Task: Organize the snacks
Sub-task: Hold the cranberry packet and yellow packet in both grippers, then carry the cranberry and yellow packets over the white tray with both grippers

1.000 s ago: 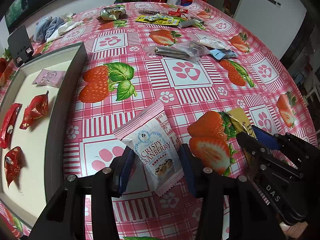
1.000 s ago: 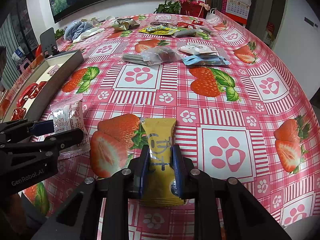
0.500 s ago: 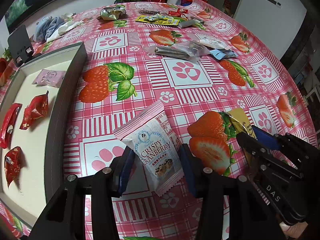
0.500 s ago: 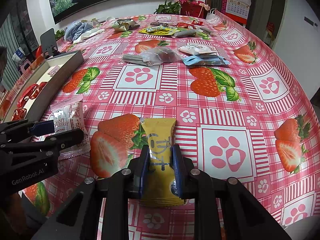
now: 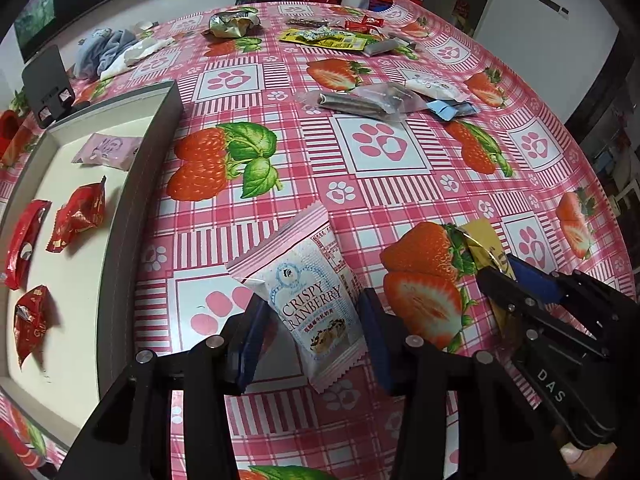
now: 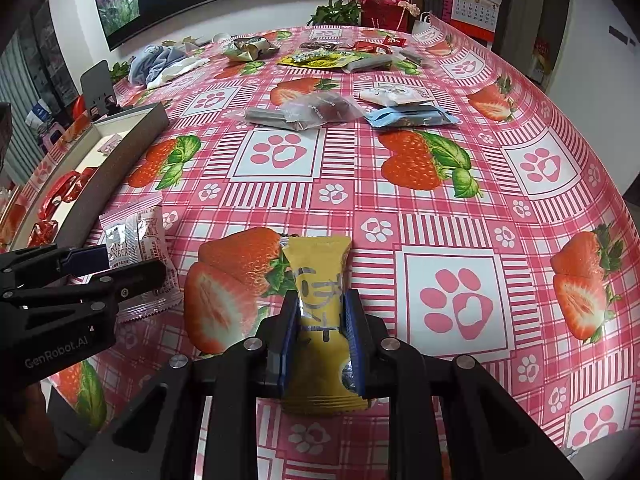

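Note:
A white and pink "Crispy Cranberry" packet (image 5: 308,300) lies tilted on the strawberry tablecloth, between the blue pads of my left gripper (image 5: 313,298). The pads rest against its sides. In the right wrist view the same packet (image 6: 136,240) sits under the left gripper (image 6: 134,263) at the left. My right gripper (image 6: 322,297) is shut on a yellow packet (image 6: 320,276) that lies on the cloth. The left wrist view shows that yellow packet (image 5: 482,240) poking out past the right gripper (image 5: 504,272). A grey-rimmed tray (image 5: 132,200) at the left holds red packets (image 5: 78,214) and a pink one (image 5: 108,150).
Further back lie clear-wrapped snacks (image 5: 360,100), a blue packet (image 5: 452,110), a white packet (image 5: 432,84) and a yellow-green pack (image 5: 324,38). A bundle of cloth (image 5: 108,50) and a black stand (image 5: 44,88) sit at the far left. The table edge curves away on the right.

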A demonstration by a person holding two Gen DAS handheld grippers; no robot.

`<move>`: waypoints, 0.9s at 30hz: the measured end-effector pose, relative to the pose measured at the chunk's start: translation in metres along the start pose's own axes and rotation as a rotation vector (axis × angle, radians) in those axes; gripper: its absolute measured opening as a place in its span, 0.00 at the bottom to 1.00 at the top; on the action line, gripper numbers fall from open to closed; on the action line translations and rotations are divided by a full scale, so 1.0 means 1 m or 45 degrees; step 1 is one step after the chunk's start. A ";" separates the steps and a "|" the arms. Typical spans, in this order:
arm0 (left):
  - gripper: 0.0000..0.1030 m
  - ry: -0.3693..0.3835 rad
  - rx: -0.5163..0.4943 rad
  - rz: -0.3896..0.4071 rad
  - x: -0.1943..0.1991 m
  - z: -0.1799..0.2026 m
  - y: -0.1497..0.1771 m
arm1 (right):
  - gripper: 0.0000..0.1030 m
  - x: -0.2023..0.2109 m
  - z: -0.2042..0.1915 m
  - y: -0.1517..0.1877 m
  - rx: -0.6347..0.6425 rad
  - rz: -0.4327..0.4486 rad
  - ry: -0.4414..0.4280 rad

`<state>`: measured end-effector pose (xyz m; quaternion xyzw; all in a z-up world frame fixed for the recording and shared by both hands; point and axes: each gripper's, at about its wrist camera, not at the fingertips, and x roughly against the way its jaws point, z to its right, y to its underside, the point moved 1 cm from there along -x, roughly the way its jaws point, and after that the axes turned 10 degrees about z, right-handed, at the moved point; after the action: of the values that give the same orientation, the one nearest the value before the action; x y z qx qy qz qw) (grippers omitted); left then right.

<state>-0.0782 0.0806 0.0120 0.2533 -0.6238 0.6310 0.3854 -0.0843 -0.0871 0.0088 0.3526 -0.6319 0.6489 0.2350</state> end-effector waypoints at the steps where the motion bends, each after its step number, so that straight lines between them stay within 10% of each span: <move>1: 0.48 -0.003 0.001 0.000 0.000 -0.001 0.000 | 0.23 0.000 0.000 0.000 -0.002 0.000 -0.001; 27: 0.48 -0.030 0.006 0.020 0.007 -0.003 -0.001 | 0.23 0.003 0.002 0.000 -0.026 0.008 -0.006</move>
<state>-0.0809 0.0842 0.0177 0.2568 -0.6287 0.6326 0.3724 -0.0855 -0.0898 0.0109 0.3497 -0.6402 0.6424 0.2350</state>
